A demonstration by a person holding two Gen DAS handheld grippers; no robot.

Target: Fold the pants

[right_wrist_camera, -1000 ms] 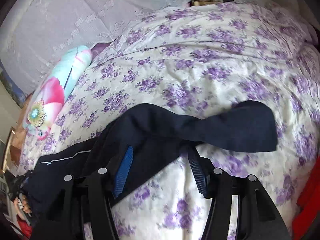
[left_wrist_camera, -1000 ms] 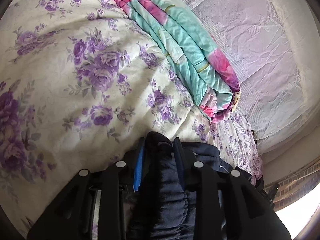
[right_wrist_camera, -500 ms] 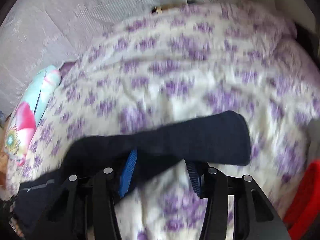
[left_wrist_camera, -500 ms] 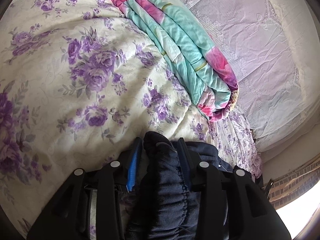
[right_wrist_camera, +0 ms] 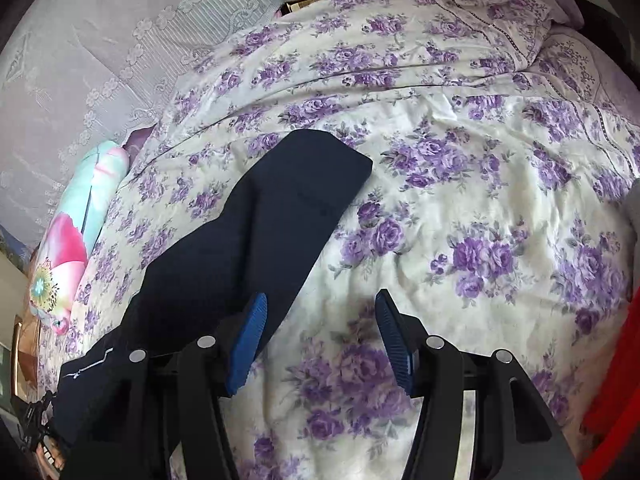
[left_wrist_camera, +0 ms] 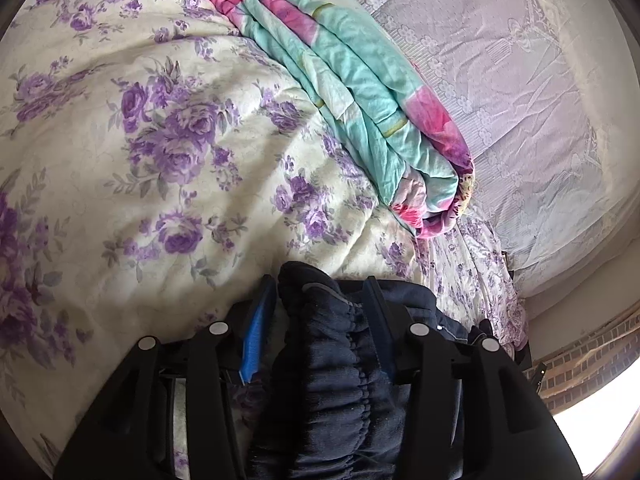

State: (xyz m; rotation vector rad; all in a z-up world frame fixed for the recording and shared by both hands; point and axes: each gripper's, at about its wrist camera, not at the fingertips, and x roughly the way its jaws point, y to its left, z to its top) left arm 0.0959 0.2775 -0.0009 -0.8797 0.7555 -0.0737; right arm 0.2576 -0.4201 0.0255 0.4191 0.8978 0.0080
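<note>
Pants (left_wrist_camera: 340, 360) waistband between opening left hand-held gripper (left_wrist_camera: 320, 296) jaws.

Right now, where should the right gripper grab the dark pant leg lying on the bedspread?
Take the pant leg at its flat cuff end, coming from the bare bedspread side. The right gripper, jaws opening, holds nothing.

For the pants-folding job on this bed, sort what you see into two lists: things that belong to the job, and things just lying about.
Belongs to the job:
- navy pants, leg laid out flat
- left gripper, opening, waistband between its fingers
- right gripper, opening, only bedding between its fingers

Just lying about:
- floral quilt, under the pants
- folded turquoise-pink blanket
- red object, at the edge
</note>
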